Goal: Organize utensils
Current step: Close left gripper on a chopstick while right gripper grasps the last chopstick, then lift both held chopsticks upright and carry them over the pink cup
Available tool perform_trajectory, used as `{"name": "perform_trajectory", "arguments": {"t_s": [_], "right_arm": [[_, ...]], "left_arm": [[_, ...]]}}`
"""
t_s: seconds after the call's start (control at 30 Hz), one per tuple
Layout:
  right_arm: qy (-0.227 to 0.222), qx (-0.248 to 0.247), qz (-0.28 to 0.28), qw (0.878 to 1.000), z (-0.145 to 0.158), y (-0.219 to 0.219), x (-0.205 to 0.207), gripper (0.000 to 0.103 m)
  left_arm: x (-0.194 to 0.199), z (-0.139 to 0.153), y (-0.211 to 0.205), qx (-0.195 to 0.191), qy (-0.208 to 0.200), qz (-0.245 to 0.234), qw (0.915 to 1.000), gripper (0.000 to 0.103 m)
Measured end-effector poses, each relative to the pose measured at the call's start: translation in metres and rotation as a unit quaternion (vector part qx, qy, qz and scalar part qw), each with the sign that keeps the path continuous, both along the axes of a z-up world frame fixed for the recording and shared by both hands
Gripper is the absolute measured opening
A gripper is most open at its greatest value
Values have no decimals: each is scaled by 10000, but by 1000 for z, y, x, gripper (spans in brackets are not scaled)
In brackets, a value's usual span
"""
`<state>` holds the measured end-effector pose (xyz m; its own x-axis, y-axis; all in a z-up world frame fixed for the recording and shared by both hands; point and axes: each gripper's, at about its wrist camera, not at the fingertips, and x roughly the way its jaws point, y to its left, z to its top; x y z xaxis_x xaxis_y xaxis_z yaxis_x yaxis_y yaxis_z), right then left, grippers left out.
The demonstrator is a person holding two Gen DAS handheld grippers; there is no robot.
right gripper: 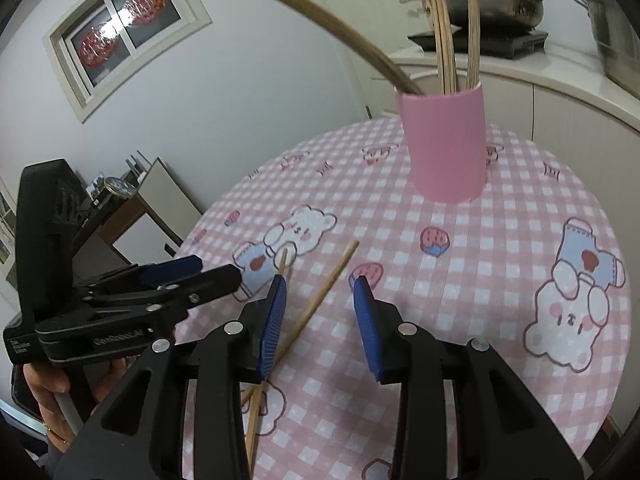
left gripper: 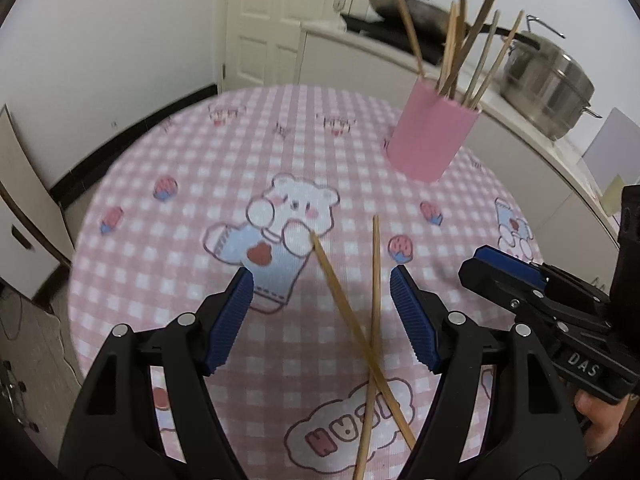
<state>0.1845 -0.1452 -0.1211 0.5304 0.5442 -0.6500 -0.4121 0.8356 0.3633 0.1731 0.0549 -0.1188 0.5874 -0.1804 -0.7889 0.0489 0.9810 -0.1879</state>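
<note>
**Two loose chopsticks framed by spread jaws**

The left gripper point(left gripper: 322, 316) is held spread above two crossed wooden chopsticks point(left gripper: 374, 320) lying on the pink checked tablecloth point(left gripper: 192, 184). The right gripper point(right gripper: 320, 326) is parted, nothing pinched. Beyond, a pink cylindrical holder point(left gripper: 432, 136) is seen filled with chopsticks.

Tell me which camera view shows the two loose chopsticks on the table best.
The left wrist view: both loose chopsticks lie crossed and almost fully visible between the open left hand-held gripper fingers. The right wrist view shows them too, but the right hand-held gripper covers their crossing.
</note>
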Motion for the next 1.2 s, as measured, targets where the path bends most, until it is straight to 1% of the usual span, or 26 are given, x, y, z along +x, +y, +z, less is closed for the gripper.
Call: {"name": "perform_trajectory", "arguments": {"t_s": [0.17, 0.23, 0.3, 0.33, 0.4, 0.43, 0.47, 0.5, 0.53, 0.67, 0.9, 1.03, 1.1, 1.2], "right_arm": [[187, -62, -15, 9998, -12, 1, 5, 34], [255, -82, -16, 9996, -16, 1, 7, 34], [297, -92, -2, 9995, -19, 1, 9, 34], [315, -104, 6, 9994, -19, 1, 9, 34], [356, -132, 16, 9993, -21, 2, 11, 34], [380, -148, 21, 9992, -22, 3, 12, 34], [403, -170, 27, 9990, -23, 4, 13, 34], [417, -181, 33, 9990, -23, 5, 13, 34], [445, -198, 51, 9988, -25, 6, 14, 35], [582, -297, 102, 9978, -29, 14, 19, 35], [962, -446, 258, 9940, -36, 39, 31, 35], [1089, -774, 284, 9906, -40, 58, 37, 35], [1074, -923, 268, 9896, -39, 67, 42, 35], [1011, -1307, 356, 9856, -40, 82, 50, 35]], "left_arm": [[11, -20, -6, -79, 279, -15, 9996, 70], [15, -25, -8, -83, 350, -30, 9993, 66], [19, -30, -9, -123, 441, -56, 9989, 55], [21, -34, -11, -127, 494, -61, 9987, 51], [24, -39, -13, -86, 572, -82, 9983, 36], [25, -42, -14, -36, 558, -76, 9984, 36], [25, -42, -15, -2, 514, -92, 9986, 33], [25, -42, -15, 50, 501, -112, 9987, 23], [26, -42, -15, 85, 495, -117, 9987, 18], [25, -42, -5, -64, 470, -86, 9988, 6], [16, -30, 16, -122, 236, 58, 9996, 6], [13, -22, 26, -157, 154, 152, 9996, 6], [13, -20, 31, -179, 122, 196, 9996, 6], [13, -18, 36, -238, 83, 245, 9994, 6]]}}
